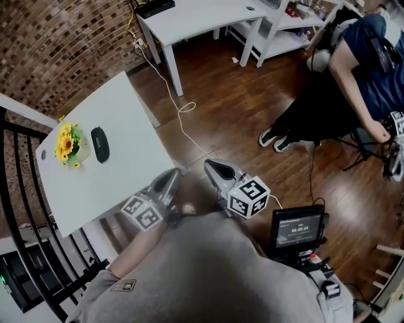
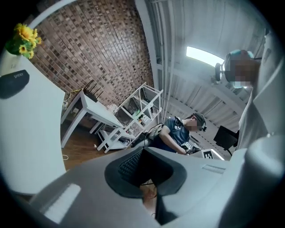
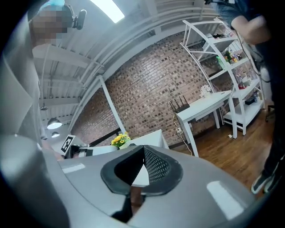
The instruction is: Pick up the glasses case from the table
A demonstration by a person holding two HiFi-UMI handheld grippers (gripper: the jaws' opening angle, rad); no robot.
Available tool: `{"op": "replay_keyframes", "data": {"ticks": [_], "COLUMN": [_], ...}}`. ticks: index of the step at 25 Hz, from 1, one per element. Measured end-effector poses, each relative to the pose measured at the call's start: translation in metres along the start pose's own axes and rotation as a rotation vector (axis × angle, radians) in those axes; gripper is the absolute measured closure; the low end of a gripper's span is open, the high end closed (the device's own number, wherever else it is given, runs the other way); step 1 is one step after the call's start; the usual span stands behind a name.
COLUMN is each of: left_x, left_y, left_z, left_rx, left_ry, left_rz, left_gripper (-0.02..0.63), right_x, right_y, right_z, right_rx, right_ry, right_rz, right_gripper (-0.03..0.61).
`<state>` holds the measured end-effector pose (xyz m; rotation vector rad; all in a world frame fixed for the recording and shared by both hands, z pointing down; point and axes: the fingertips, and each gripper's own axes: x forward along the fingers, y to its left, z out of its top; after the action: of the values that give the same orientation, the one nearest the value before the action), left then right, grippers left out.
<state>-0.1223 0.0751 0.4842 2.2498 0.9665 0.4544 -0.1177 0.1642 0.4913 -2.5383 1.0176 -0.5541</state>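
Note:
The glasses case (image 1: 100,144) is a dark oval pouch lying on the white table (image 1: 120,183), just right of a small vase of sunflowers (image 1: 67,145). In the left gripper view the glasses case (image 2: 13,83) shows at the far left on the table top, below the sunflowers (image 2: 24,40). My left gripper (image 1: 172,173) is shut and empty, off the table's near right corner and well short of the case. My right gripper (image 1: 211,165) is beside it over the wood floor, shut with nothing in it. Each gripper view shows its jaws meeting, left gripper (image 2: 142,150) and right gripper (image 3: 143,148).
A black railing (image 1: 25,189) runs along the table's left side. A white cable (image 1: 183,120) trails over the floor towards a white desk (image 1: 189,19) at the back. A seated person (image 1: 353,82) is at the right. A small screen (image 1: 297,230) stands near my right side.

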Motion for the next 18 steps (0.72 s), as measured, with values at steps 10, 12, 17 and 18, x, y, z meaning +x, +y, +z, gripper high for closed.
{"op": "replay_keyframes", "data": {"ticks": [10,12,17,18], "left_x": [0.096,0.102,0.117,0.118], "left_y": [0.002,0.009,0.04,0.049], "left_z": [0.015,0.018,0.045,0.052], "left_rx": [0.002,-0.003,0.003,0.004], "left_ry": [-0.093,-0.101,-0.157,-0.176], "left_rz": [0.131,0.159,0.218,0.232], "left_gripper": [0.612,0.612,0.612,0.612], "right_x": [0.014,0.025,0.07,0.082], "right_y": [-0.095,-0.102,-0.114,-0.116], "right_z": [0.051,0.055,0.074,0.077], "right_rx": [-0.027,-0.022,-0.045,-0.054], "right_ry": [0.054,0.069,0.092,0.101], "right_rz": [0.128,0.157,0.231,0.249], "right_gripper": [0.568,0.568,0.568,0.568]}}
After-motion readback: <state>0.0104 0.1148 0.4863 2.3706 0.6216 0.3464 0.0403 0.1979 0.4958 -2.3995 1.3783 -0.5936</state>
